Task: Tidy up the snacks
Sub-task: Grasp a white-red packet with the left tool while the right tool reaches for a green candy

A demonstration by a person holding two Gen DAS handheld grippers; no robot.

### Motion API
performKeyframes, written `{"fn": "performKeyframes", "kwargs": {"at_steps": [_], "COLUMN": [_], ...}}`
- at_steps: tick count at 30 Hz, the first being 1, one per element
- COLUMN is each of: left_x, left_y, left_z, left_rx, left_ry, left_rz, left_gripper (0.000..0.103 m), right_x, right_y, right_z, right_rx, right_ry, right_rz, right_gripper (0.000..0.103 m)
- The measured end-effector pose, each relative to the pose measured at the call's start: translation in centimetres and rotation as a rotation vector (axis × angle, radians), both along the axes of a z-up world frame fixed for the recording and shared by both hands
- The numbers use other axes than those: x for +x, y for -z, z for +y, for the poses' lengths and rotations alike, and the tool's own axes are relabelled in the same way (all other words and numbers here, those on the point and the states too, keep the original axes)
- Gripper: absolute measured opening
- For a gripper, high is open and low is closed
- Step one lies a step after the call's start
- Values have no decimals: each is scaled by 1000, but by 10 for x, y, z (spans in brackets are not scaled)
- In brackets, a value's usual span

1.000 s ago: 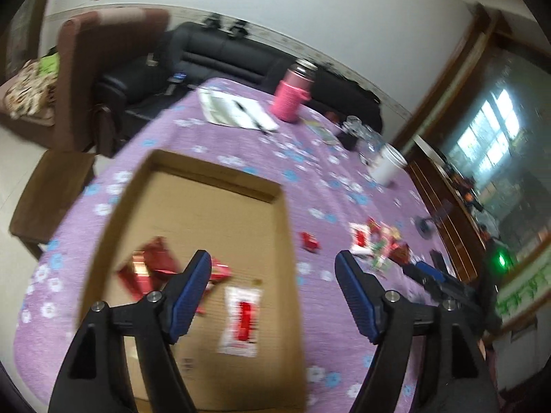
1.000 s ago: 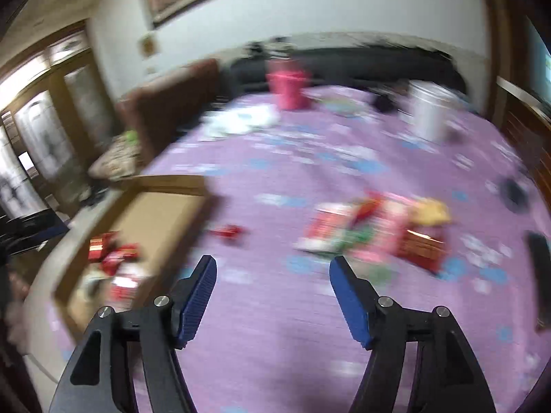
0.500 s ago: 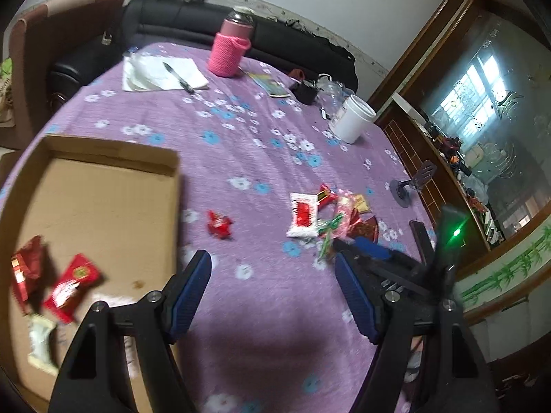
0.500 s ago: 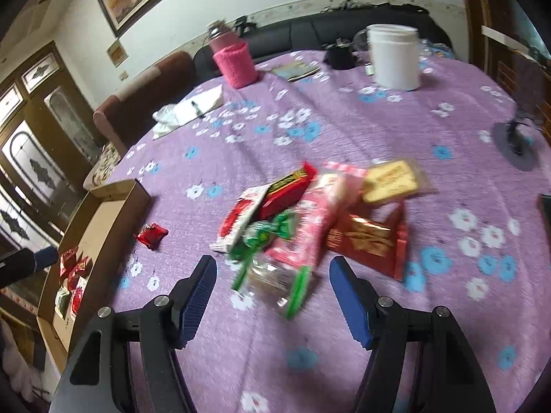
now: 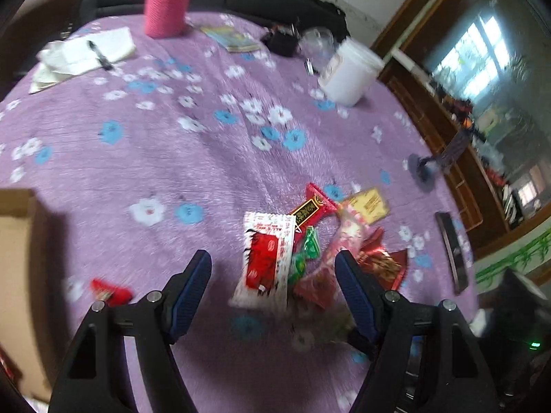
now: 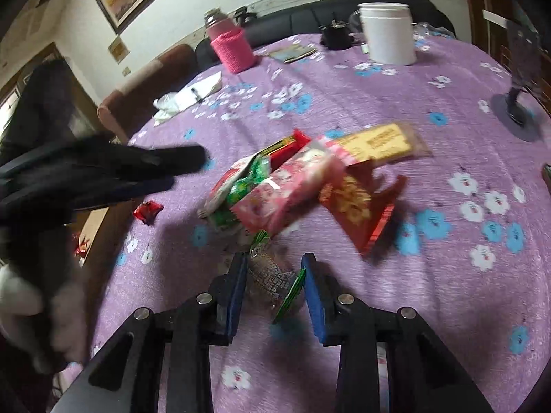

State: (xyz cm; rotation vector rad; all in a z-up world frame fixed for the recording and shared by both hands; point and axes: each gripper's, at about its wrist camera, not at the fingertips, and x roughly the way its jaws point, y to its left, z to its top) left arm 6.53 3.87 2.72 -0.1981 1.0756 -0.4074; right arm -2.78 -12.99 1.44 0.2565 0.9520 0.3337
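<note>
A pile of snack packets [image 6: 292, 186] lies on the purple flowered tablecloth [image 6: 344, 86]. My right gripper [image 6: 273, 275] is low at the pile's near edge. Its jaws are closing on a clear packet with green edges [image 6: 275, 280], which fills the gap between the pads. My left gripper [image 5: 272, 275] hangs open over the same pile [image 5: 310, 241], above a white-and-red packet [image 5: 267, 258], with nothing held. It shows as a dark blur [image 6: 137, 168] in the right wrist view. A small red candy [image 5: 110, 292] lies apart, near the cardboard box [image 5: 13, 241].
At the table's far side stand a pink-sleeved bottle [image 5: 167, 10], a white jar [image 5: 349, 75], a notepad with a pen [image 5: 93, 51] and a booklet [image 5: 234, 39]. A small round-based stand [image 5: 427, 168] and a dark flat device [image 5: 449, 251] lie to the right. A black sofa runs behind.
My left gripper swung from over the box to the right, above the snack pile. My right gripper dropped to the pile and its jaws narrowed around the clear packet.
</note>
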Motion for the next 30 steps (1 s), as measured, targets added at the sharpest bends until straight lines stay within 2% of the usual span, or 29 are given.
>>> {"fn": "performKeyframes", "kwargs": {"at_steps": [1, 2, 3, 5, 8, 10, 13, 14, 22, 25, 27, 30], "left_x": [3, 5, 5, 0, -3, -7, -17, -24, -86, -115, -133, -154], "left_y": [4, 9, 12, 14, 12, 8, -4, -9, -56, -68, -72, -72], "left_z": [-5, -12, -17, -23, -18, -8, 5, 11, 64, 91, 111, 140], "left_rx": [14, 47, 75, 119, 100, 65, 31, 19, -114, -151, -182, -201], "left_ry": [15, 38, 59, 99, 93, 76, 55, 48, -17, -55, -87, -144], "left_rz": [2, -4, -9, -43, -48, -47, -65, -76, -166, -200, -214, -231], "left_gripper": [72, 64, 40, 25, 22, 11, 11, 11, 11, 11, 11, 11], "right_x": [0, 0, 1, 3, 3, 2, -1, -2, -4, -3, 0, 0], "right_y": [0, 0, 1, 3, 2, -1, -5, -7, -4, 0, 2, 1], "right_z": [-4, -7, -9, -12, -11, -12, -14, -14, -19, -20, -17, -4], "right_rx": [12, 28, 44, 63, 66, 69, 83, 82, 115, 135, 105, 49], "right_ry": [8, 13, 17, 19, 20, 26, 30, 30, 52, 56, 63, 40], "right_rz": [-2, 1, 9, 18, 15, 2, -23, -32, -37, -23, -9, -20], "right_gripper": [35, 35, 35, 35, 35, 33, 27, 20, 20, 25, 41, 53]}}
